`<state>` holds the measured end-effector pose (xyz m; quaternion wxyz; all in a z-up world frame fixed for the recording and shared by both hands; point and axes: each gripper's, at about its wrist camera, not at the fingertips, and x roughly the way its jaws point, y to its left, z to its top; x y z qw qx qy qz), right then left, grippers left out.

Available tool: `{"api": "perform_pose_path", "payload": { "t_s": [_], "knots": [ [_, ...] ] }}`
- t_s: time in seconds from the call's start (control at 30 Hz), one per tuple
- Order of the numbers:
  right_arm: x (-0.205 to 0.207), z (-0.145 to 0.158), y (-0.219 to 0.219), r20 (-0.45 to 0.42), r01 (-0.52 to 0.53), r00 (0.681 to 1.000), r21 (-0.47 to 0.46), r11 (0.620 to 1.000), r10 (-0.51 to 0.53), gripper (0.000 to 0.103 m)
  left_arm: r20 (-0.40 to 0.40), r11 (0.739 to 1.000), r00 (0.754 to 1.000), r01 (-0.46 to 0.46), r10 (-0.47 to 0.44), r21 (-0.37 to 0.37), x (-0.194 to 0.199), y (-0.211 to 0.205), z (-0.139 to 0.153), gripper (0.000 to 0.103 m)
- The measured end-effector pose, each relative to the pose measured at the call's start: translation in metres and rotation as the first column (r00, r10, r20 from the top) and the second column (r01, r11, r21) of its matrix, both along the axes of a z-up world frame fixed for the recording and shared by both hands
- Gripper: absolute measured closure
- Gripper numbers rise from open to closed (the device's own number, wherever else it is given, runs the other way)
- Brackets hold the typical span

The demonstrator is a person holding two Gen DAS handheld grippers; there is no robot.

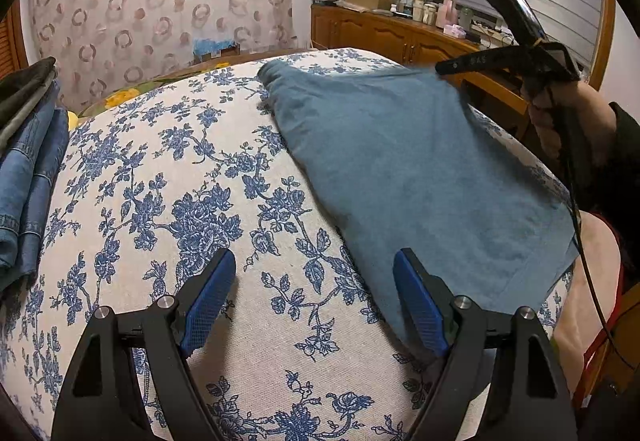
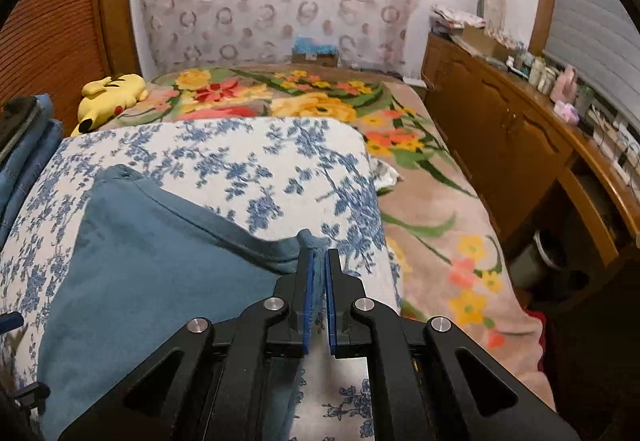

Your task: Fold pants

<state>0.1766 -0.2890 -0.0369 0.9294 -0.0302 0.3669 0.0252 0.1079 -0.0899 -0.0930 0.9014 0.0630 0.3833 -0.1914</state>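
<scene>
Covering bed: blue-flowered cloth (image 1: 192,145)
Pants (image 1: 400,169): flat, reaching cloth's right edge
Left gripper (image 1: 314,305): agape, empty
Right gripper (image 2: 319,261): pinching pants' edge
Left edge: stacked jeans (image 1: 28,177)

Open stretch of blue-flowered cloth (image 1: 168,177) ahead of wide-open left gripper (image 1: 314,301); nothing between pads. Stack of folded jeans (image 1: 28,177) hemming left edge. Teal pants (image 1: 420,169) covering right half, edge pinched in right gripper (image 2: 319,261). Yellow plush toy (image 2: 110,93) at far left corner. Wooden cabinet (image 2: 512,137) walling right side beyond floral blanket (image 2: 432,225).
</scene>
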Motion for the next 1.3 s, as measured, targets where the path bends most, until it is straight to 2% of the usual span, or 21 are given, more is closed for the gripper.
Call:
{"api": "perform_pose_path", "payload": {
  "t_s": [0.07,0.13,0.2,0.43,0.6,0.73,1.0,1.17,1.3],
  "knots": [
    [0.000,0.000,-0.006,-0.003,0.013,1.000,0.016,1.000,-0.012,0.098,-0.003,1.000,1.000,0.003,-0.003,0.000,0.000,0.000,-0.001,0.021],
    [-0.003,0.002,-0.011,-0.004,0.017,1.000,0.040,0.999,-0.016,0.084,-0.004,1.000,1.000,0.005,-0.005,0.002,-0.001,-0.001,-0.001,0.021],
    [-0.012,0.007,-0.013,0.015,0.002,1.000,0.057,0.998,-0.003,0.080,-0.005,1.000,1.000,0.006,-0.006,0.004,-0.002,-0.001,0.000,0.021],
    [-0.083,0.022,-0.009,0.089,-0.094,0.992,0.087,0.992,0.087,0.069,-0.002,1.000,1.000,0.005,-0.005,0.007,-0.002,-0.001,0.000,0.021],
    [-0.141,0.020,-0.009,0.120,-0.145,0.984,0.114,0.983,0.131,0.066,0.003,1.000,1.000,0.003,-0.003,0.009,-0.003,-0.002,0.001,0.021],
    [-0.174,0.007,-0.011,0.122,-0.149,0.984,0.139,0.979,0.132,0.064,0.004,1.000,1.000,0.003,-0.003,0.011,-0.002,-0.001,0.001,0.021],
    [-0.207,-0.015,-0.023,0.059,-0.149,0.988,0.183,0.972,0.140,0.064,0.073,1.000,0.997,-0.015,0.013,0.025,-0.016,0.001,0.010,0.021],
    [-0.220,-0.014,-0.031,0.038,-0.134,0.991,0.206,0.969,0.129,0.064,0.052,1.000,0.999,0.007,-0.006,-0.026,-0.031,0.006,0.017,0.021],
    [-0.229,-0.014,-0.033,0.029,-0.148,0.989,0.222,0.964,0.145,0.064,0.033,0.999,0.999,0.034,-0.033,-0.032,-0.044,0.002,0.020,0.021]
  ]
}}
